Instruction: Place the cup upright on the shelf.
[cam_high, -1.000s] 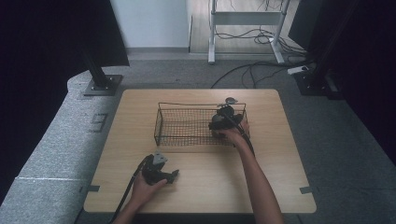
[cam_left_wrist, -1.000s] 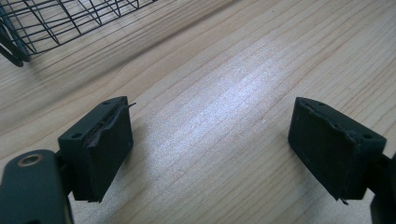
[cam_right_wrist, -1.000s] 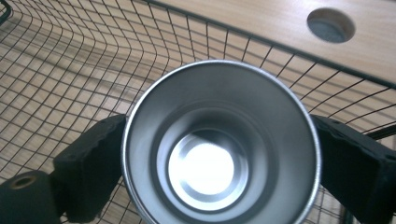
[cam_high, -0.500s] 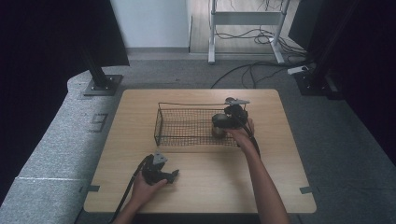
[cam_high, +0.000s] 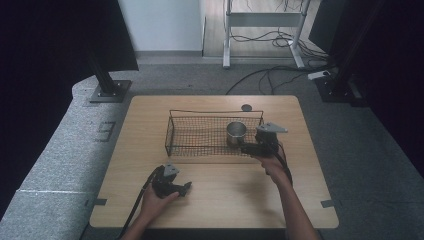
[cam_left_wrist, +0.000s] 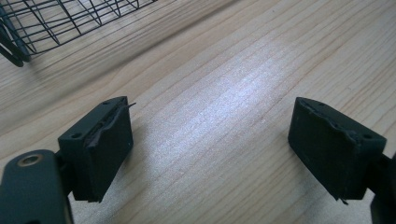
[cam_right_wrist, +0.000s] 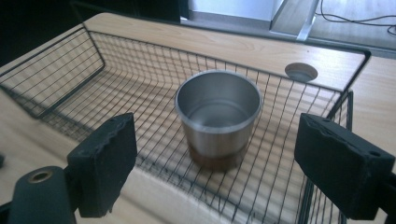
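The right gripper (cam_high: 248, 148) is wide open, with nothing between its two black jaws. It sits at the near right corner of the wire basket (cam_high: 172, 131), just outside the near wall. In the right gripper view, the metal cup (cam_right_wrist: 218, 116) is straight ahead at 12 o'clock, past the jaws and not touching them. The cup stands upright inside the basket, near its right end. It is shiny and empty, with a brown band at the bottom. In the high view the cup (cam_high: 236, 133) is at about 10 o'clock from the right gripper, very near it.

The left gripper (cam_high: 184, 188) is wide open too and holds nothing. It rests low over the bare wooden table (cam_high: 310, 200), near the front edge, well apart from the basket. A corner of the basket (cam_left_wrist: 28, 32) shows at about 11 o'clock in the left gripper view.

A small round hole (cam_high: 246, 107) is in the table, just behind the basket.
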